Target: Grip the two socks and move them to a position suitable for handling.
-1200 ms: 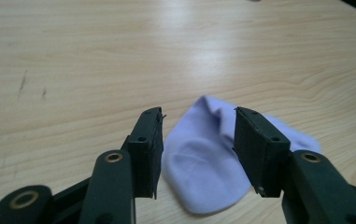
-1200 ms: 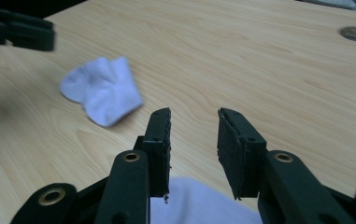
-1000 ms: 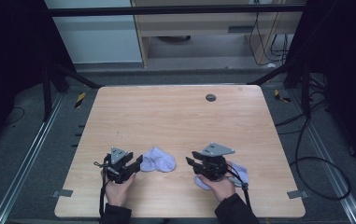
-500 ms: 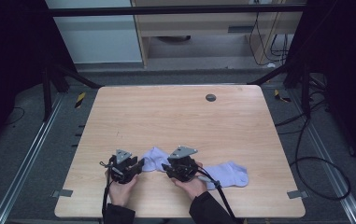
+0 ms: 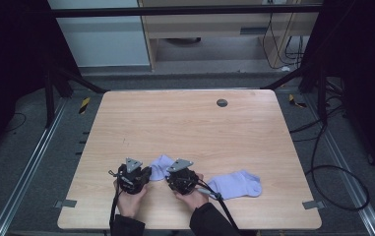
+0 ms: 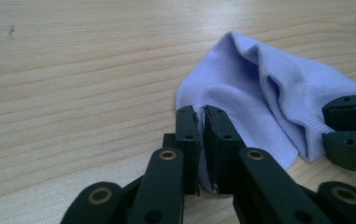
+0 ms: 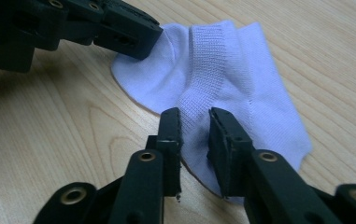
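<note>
**Two socks, both grippers on the left one – grip notes**

Going L to R across the table from the high view.

Left gripper sits near the front edge, and in the left gripper view its jaws have just been closing and are now pinched on the thin edge of the near sock, cloth sandwiched between the pads. So that one's gripping fabric, not bare.

Next over, the near sock lies flat between the two grippers, pale lilac, a bit rumpled w/ a fold along the cuff.

Right gripper is just beside it on the other side. In the right gripper view its jaws have also been closing, but there's a visible gap w/ the ribbed band of the sock under and between them. Pads don't look like they're pressing yet imo, so not a grip.

Far right, second sock lies flat on its own, well apart from the jaws.

Handling: light, soft, floppy knit, zero stiffness, will droop and bunch the sec I lift. Not fragile. Best hold is prob the ribbed cuff edge, thicker and less likely to slip than a single layer.
</note>
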A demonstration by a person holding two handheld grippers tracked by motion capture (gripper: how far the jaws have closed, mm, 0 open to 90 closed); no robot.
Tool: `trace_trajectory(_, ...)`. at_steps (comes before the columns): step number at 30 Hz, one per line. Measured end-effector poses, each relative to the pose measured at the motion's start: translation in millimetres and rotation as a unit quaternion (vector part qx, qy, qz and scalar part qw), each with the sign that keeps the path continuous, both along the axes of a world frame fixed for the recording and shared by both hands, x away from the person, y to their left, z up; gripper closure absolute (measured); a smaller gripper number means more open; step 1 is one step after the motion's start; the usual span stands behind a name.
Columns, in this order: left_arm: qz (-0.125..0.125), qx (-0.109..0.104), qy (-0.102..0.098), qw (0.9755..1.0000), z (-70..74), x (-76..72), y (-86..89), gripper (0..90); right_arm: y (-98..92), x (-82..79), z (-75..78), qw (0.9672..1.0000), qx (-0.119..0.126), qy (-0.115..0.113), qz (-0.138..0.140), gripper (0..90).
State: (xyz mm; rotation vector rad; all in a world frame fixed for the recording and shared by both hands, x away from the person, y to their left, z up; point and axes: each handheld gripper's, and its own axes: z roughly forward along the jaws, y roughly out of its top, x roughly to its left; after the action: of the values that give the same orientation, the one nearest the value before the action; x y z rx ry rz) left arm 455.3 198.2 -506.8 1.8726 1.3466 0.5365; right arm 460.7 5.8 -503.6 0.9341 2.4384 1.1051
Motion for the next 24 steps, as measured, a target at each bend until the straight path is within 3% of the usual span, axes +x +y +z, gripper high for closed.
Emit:
trace_trajectory(3,0.001,0.0,0.0,1.0,-0.1,0.1,-0.5,84.8,1.3,-0.6,0.4,0.9999,-0.012,-0.007,-0.003,86.1)
trace_trajectory(7,-0.002,-0.004,0.003,1.0,-0.1,0.8,0.9,85.7,1.0,-0.5,3.1,0.9999,-0.009,0.0,-0.013,88.2)
trace_trajectory(9,-0.004,-0.003,0.002,1.0,0.0,0.9,1.0,86.1,-4.8,-1.3,9.6,0.9995,0.025,-0.006,-0.019,88.2)
trace_trajectory(12,-0.005,-0.002,0.002,1.0,0.0,1.1,1.1,86.3,-15.3,-0.1,20.2,0.9981,0.052,-0.013,-0.032,88.1)
trace_trajectory(16,-0.003,-0.004,0.002,1.0,0.0,1.6,1.6,86.4,-35.7,8.4,33.1,0.9937,0.088,-0.01,-0.069,88.1)
trace_trajectory(24,-0.002,-0.001,0.001,1.0,0.0,2.6,1.1,86.4,-55.3,22.7,28.8,0.9904,0.065,-0.012,-0.121,86.1)
